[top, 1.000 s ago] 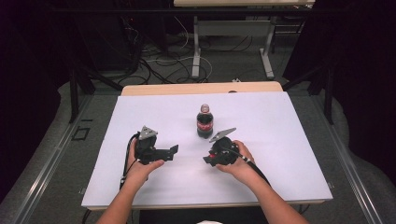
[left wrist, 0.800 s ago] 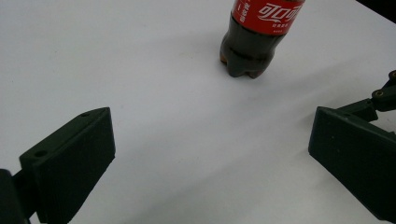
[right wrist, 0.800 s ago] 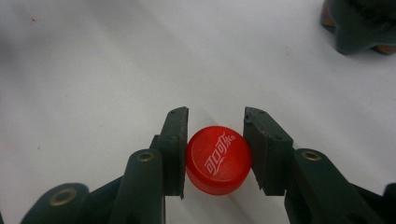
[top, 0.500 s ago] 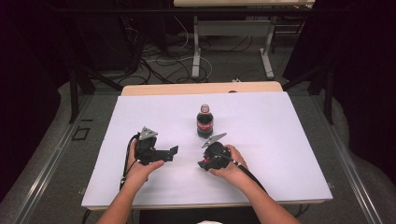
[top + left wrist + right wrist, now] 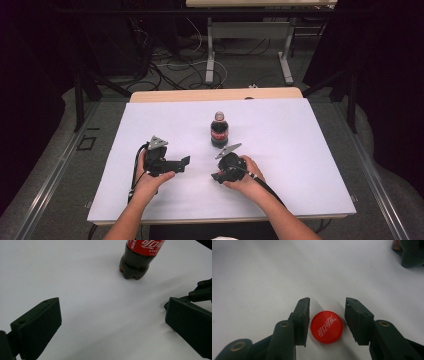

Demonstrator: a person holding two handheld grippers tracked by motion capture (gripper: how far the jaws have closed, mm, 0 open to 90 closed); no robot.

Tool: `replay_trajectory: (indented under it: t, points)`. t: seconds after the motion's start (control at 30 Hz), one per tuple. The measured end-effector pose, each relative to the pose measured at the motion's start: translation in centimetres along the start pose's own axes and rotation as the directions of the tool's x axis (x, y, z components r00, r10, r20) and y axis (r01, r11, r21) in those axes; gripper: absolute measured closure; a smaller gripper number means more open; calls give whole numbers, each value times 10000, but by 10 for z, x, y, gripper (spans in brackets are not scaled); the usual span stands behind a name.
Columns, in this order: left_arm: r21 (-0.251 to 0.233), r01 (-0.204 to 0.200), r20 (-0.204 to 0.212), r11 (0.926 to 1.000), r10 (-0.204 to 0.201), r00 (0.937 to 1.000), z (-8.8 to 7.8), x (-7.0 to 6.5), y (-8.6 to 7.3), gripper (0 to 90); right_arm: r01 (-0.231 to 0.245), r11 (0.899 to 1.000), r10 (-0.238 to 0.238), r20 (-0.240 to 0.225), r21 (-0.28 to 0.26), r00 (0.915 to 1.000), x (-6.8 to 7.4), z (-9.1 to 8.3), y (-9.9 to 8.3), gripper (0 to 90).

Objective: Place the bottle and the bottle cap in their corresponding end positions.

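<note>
1. Your left gripper [image 5: 184, 162] rests low on the white table [image 5: 310, 150], jaws spread, pointing right.
2. Your right gripper [image 5: 218, 176] sits just right of it, tipped down toward the table; you can't tell how its jaws stand.
3. The bottle [image 5: 219, 129] stands upright just beyond both, untouched.

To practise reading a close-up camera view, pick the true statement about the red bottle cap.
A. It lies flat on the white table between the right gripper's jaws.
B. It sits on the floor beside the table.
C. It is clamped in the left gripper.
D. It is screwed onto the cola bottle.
A: in the right gripper view the red cap lies logo-up on the white table between the right gripper's parted jaws.
</note>
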State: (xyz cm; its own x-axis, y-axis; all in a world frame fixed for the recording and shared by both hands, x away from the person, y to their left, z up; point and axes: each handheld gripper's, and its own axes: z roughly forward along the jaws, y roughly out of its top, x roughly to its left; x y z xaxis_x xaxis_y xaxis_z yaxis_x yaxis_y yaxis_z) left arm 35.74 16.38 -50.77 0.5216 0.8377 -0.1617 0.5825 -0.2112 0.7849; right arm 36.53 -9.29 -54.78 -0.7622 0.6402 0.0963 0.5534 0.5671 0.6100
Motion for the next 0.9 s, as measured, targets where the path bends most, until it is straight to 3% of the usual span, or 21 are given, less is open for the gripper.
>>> replay_trajectory:
  t: [0.23,0.43,0.47,0.53,0.67,0.8,0.87,0.9]
  points:
    - [78,27,-40,10000,-27,10000,0,2,0,6,-45,9997,42,-131,-256,9999,-2,-6,2,484]
    - [39,146,-41,9999,-146,9999,1,3,-1,6,-9,9971,-9,-240,-763,9997,-12,-12,4,404]
    - [32,156,-43,9999,-156,9999,1,3,-1,6,-168,9949,151,-178,-993,9997,-13,-13,3,403]
    - [30,207,-12,9998,-207,9998,1,3,-1,6,-220,9968,209,-149,-772,9997,-18,-18,4,402]
    - [37,208,-15,9998,-208,9998,1,3,-1,6,-632,9945,624,-132,-838,9980,-28,-29,4,395]
    - [-2,330,-35,9995,-330,9995,1,4,-2,6,-651,9870,707,333,-1466,9969,-40,-41,3,369]
    - [74,131,-94,9999,-130,9999,0,6,-1,6,-842,9842,903,329,-1557,9954,-47,-49,1,364]
    - [193,165,-27,9997,-164,9999,0,6,-1,6,-970,9859,1026,342,-1360,9941,-50,-55,1,365]
